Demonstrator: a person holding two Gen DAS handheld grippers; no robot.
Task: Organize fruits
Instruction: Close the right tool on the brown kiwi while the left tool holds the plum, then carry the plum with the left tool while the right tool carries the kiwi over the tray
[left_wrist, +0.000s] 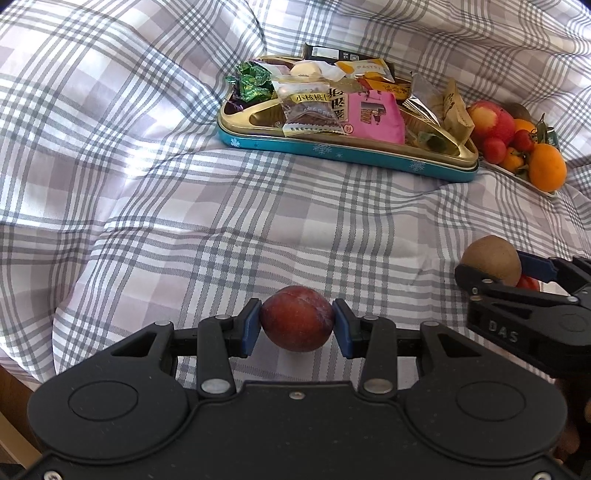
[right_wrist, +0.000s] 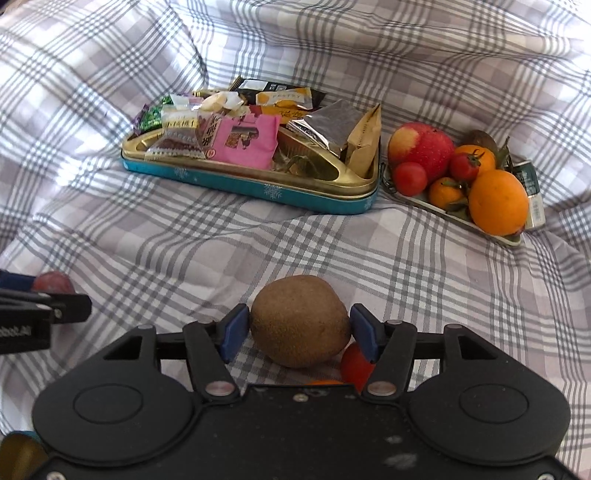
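Note:
My left gripper (left_wrist: 296, 325) is shut on a dark red plum (left_wrist: 296, 317) and holds it just above the plaid cloth. My right gripper (right_wrist: 300, 332) is shut on a brown kiwi (right_wrist: 300, 321); it also shows in the left wrist view (left_wrist: 491, 260) at the right. A red tomato (right_wrist: 355, 365) lies under the kiwi by the right finger. A fruit tray (right_wrist: 436, 205) at the far right holds a red apple (right_wrist: 424, 147), an orange (right_wrist: 498, 201), tomatoes and small tangerines.
A teal and gold tin (right_wrist: 258, 184) full of wrapped snacks sits at the back centre, left of the fruit tray. A small green can (right_wrist: 532, 188) lies behind the tray. Rumpled plaid cloth (right_wrist: 184, 240) covers the whole surface, rising in folds at the back.

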